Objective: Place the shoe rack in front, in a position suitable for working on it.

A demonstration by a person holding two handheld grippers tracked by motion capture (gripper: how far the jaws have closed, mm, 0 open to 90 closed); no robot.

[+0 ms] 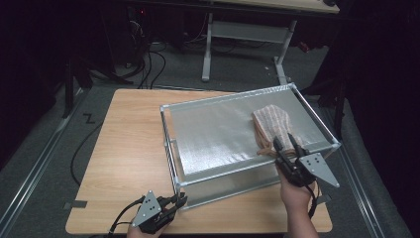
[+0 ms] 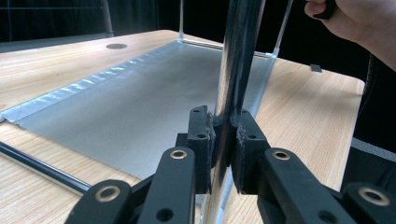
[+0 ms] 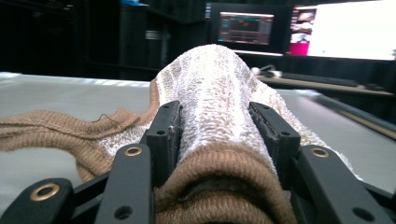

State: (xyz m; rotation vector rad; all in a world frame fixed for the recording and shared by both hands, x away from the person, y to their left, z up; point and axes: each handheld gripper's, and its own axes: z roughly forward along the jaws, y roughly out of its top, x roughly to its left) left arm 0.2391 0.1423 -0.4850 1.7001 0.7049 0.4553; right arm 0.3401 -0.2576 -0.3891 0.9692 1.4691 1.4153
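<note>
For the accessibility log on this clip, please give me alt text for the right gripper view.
The right hand-held gripper has its two black jaws closed on a bunched white-and-tan knitted cloth, whose brown ribbed edge bulges out nearest the camera. The cloth lies on a silvery sheet, with lit monitors in the dark background.

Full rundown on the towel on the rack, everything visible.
The towel is a small woven cloth, cream-white with faint stripes and a brown knitted hem. It lies bunched and humped on the silver top shelf of the metal-framed rack, near its right front corner. The right tool is shut on its near end, jaws pinching a raised fold. Nothing else touches it.
</note>
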